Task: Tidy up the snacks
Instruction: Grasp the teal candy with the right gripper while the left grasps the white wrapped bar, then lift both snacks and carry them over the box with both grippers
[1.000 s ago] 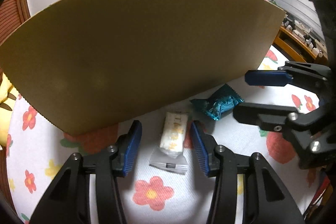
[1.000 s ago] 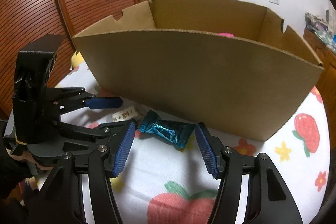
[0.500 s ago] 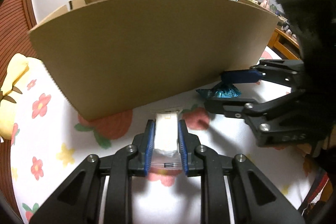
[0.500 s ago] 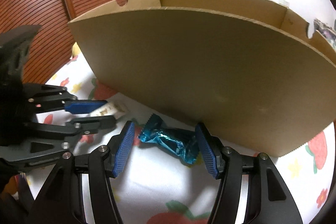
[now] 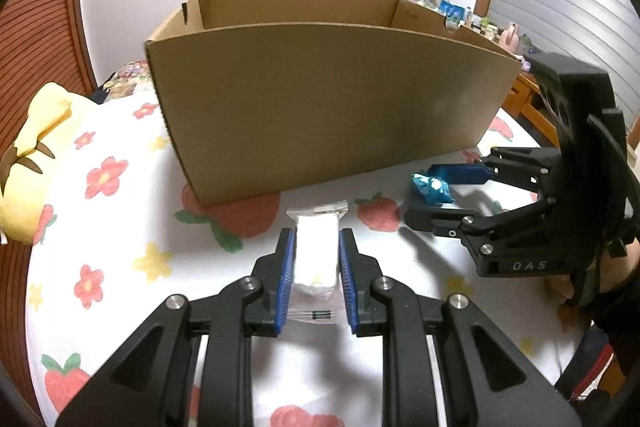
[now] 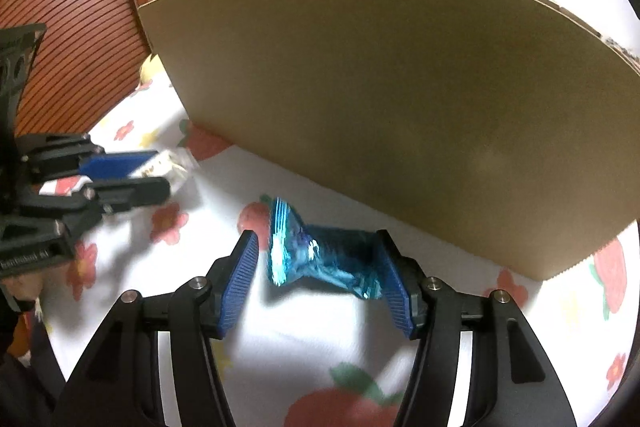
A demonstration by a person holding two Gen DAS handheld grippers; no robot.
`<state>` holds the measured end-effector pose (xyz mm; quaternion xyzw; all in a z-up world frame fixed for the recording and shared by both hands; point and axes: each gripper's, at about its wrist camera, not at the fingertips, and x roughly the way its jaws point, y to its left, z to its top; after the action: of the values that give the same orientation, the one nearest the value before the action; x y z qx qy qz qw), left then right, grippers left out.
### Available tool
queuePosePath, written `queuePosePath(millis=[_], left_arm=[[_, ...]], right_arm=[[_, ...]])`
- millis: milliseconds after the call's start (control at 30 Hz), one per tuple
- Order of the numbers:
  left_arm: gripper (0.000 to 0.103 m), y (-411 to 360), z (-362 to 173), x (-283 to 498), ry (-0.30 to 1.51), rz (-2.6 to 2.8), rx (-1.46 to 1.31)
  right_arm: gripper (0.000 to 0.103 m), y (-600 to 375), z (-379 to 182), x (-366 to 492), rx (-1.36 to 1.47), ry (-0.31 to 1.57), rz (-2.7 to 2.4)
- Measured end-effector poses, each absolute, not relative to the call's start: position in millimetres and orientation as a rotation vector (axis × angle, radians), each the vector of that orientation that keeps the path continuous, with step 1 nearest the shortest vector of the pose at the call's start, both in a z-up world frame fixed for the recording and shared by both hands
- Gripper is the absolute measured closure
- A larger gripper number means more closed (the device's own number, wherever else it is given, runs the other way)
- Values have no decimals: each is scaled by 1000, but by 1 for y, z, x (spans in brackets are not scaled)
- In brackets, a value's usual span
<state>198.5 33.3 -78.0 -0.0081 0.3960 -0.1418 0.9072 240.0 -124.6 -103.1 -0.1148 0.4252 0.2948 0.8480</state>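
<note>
Left wrist view first: closest to the camera, the left gripper (image 5: 314,275) has its blue ribbed pads pressed on both long sides of a small white snack bar in a clear plastic wrapper (image 5: 316,255). The long axis of the bar runs straight forward along the fingers, toward the box, and its far sealed end sticks out past the fingertips. I judge the bar is gripped and ready to be carried.

Right wrist view, again from near: the right gripper (image 6: 316,279) has a half-wide opening, and its jaws have just been closing a little. Between them lies a shiny blue foil candy packet (image 6: 320,255). The right pad touches one crumpled end, but between the left pad and the flat sealed end a gap remains, so the packet is not clamped yet. Its long axis lies across the gripper, from pad to pad, so the closing will press it end to end; I think the foil may crumple.

Both snacks are over the white cloth printed with strawberries and flowers (image 5: 120,267), near to each other.

Just behind them stands the large open brown cardboard box (image 5: 320,99), with its tall front wall facing both grippers. Each snack must go up and over this wall. The left hand seems nearer to this step.
</note>
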Motion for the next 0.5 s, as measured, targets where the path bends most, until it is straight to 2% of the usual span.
queuePosePath(millis=[167, 500], left_arm=[[83, 21, -72, 200, 803, -292, -18], [83, 22, -62, 183, 762, -301, -4]], right_arm=[[72, -131, -102, 235, -224, 882, 592], [75, -141, -92, 222, -182, 850, 580]])
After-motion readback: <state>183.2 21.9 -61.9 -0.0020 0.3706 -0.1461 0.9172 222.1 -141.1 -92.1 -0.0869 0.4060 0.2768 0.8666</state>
